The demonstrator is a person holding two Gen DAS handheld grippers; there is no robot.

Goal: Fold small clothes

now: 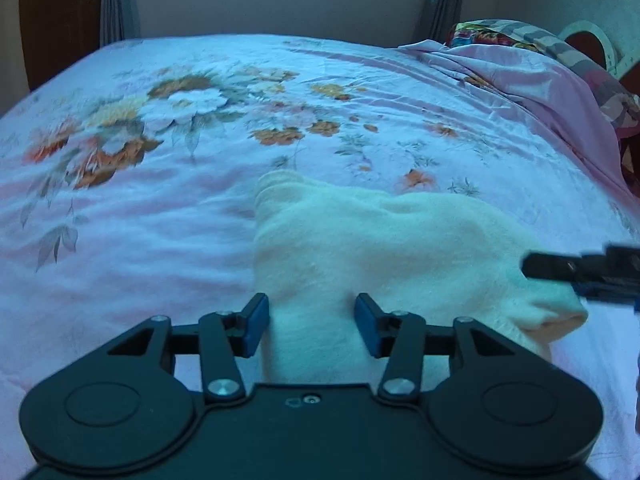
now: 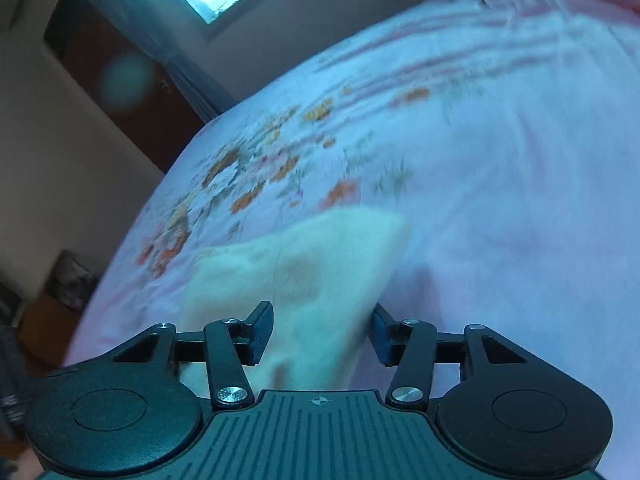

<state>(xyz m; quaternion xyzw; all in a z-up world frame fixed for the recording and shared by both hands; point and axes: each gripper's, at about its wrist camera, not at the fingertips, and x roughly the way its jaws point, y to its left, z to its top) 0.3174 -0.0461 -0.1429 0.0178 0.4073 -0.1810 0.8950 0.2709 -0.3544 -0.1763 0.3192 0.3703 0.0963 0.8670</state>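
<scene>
- While your left gripper [image 1: 311, 322] tilts down over the bed, its jaws stand apart with the cream sock [image 1: 360, 248] running between them; the blue pads [image 1: 256, 320] sit just beside the cloth on either side, and no pinch shows.
- The sock lies flat on the pink flowered bedsheet [image 1: 160, 208], its rounded end pointing away from you and its open cuff off to the right.
- Your right gripper [image 1: 576, 270] reaches in from the right edge, its dark tip just over the sock near the cuff.
- From its own blurred camera, your right gripper's jaws are spread, with the sock's edge between them and neither pad visibly pressing.
- Further right, a rumpled pink blanket [image 1: 540, 80] is heaped near a patterned pillow [image 1: 492, 32].
</scene>
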